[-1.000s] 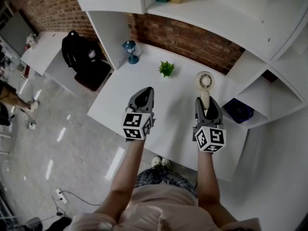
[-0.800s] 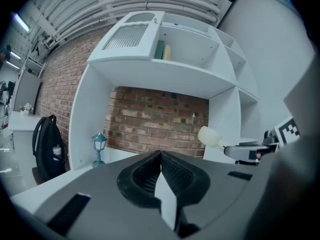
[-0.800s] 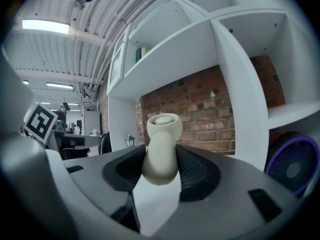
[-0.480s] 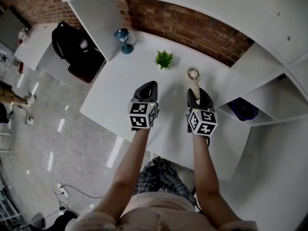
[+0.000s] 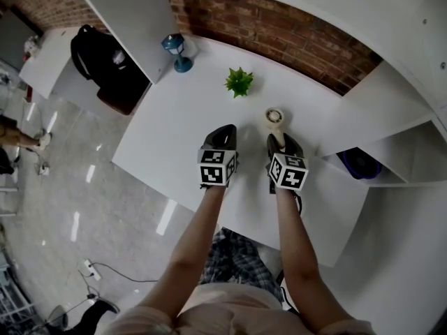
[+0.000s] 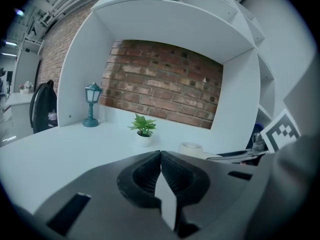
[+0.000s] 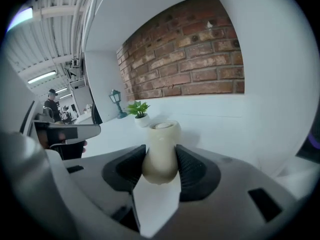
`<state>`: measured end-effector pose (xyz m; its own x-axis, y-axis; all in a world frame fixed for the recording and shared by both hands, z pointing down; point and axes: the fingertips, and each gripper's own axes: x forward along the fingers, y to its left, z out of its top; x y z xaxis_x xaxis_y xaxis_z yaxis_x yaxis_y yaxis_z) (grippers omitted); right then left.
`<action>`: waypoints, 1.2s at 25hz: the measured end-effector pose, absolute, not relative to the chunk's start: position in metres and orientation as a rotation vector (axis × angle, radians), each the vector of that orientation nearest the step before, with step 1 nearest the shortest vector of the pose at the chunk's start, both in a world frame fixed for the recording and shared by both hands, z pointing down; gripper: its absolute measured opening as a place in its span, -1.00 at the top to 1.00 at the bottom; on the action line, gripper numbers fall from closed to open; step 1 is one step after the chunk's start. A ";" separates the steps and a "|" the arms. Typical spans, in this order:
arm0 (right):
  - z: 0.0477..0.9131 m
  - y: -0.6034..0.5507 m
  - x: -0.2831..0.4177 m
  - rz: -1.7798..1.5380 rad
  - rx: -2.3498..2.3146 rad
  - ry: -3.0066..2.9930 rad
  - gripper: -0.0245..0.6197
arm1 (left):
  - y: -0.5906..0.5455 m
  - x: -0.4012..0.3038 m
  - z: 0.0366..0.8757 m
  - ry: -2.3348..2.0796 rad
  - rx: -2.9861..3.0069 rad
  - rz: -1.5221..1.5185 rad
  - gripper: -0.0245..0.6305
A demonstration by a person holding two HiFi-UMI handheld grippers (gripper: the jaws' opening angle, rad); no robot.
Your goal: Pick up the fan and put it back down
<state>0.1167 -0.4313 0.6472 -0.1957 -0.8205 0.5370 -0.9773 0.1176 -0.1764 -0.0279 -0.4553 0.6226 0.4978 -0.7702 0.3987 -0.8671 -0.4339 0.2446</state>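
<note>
A small cream hand-held fan (image 5: 275, 118) lies along my right gripper (image 5: 280, 144), its round head toward the brick wall. The right gripper view shows the fan's handle (image 7: 161, 151) pinched between both black pads, so the right gripper (image 7: 160, 156) is shut on it, low over the white table (image 5: 174, 138). My left gripper (image 5: 225, 137) is beside it on the left, over the table. In the left gripper view its jaws (image 6: 160, 166) meet with nothing between them, and the fan's head (image 6: 191, 147) shows just beyond to the right.
A small potted green plant (image 5: 239, 82) stands behind the grippers, and a teal lantern (image 5: 176, 50) stands at the table's back left corner. A brick wall (image 5: 279, 37) and white shelf walls close the back and right. A dark blue object (image 5: 362, 163) lies on the lower right shelf.
Both grippers have come down toward the table and closer together, the right one carrying the fan with it. The jaws look the same throughout.
</note>
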 end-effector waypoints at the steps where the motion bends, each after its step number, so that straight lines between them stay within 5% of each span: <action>1: 0.653 -0.430 0.116 0.745 1.752 -2.081 0.29 | -0.454 -0.027 0.626 -1.349 2.329 0.324 0.84; 11: 0.681 -0.423 0.114 0.823 1.621 -1.979 0.26 | -0.449 -0.023 0.633 -1.329 2.311 0.312 0.84; 15: 0.680 -0.421 0.115 0.884 1.611 -1.971 -0.33 | -0.448 -0.027 0.634 -1.332 2.302 0.316 0.84; 18: 0.676 -0.420 0.115 0.904 1.617 -1.978 -0.56 | -0.447 -0.030 0.635 -1.340 2.293 0.313 0.84; 28: 0.643 -0.416 0.123 0.842 1.696 -2.068 -0.57 | -0.438 -0.035 0.618 -1.351 2.316 0.301 0.84; 30: 0.626 -0.411 0.125 0.813 1.727 -2.105 -0.44 | -0.434 -0.039 0.607 -1.360 2.325 0.294 0.84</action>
<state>0.1255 -0.4115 0.6259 -0.2334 -0.7958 0.5588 -0.9648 0.1178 -0.2353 -0.0394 -0.4338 0.6075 0.4969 -0.7762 0.3881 -0.8672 -0.4275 0.2553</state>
